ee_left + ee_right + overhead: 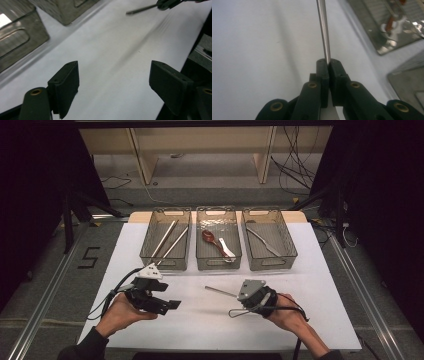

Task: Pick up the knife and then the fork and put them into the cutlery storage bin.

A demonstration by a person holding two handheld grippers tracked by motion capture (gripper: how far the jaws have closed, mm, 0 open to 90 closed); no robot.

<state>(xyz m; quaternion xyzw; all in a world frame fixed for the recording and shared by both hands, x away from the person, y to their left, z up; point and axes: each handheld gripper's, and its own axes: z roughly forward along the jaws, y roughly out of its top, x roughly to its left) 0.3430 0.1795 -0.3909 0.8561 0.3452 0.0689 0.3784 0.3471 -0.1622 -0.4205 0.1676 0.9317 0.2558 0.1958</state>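
White tabletop (pixel 120 65) between parted jaws

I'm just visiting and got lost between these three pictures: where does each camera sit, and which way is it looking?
High view: sits above the person's side, looks forward and down on the white table and three mesh bins; shows both forearms, left gripper and right gripper.
Left gripper view: rides that gripper, looks along its open jaws across the table.
Right gripper view: rides that gripper, looks along jaws shut on a metal rod.
Shared: the rod shows in all three views; the middle bin with its red spoon appears in the high and right gripper views.
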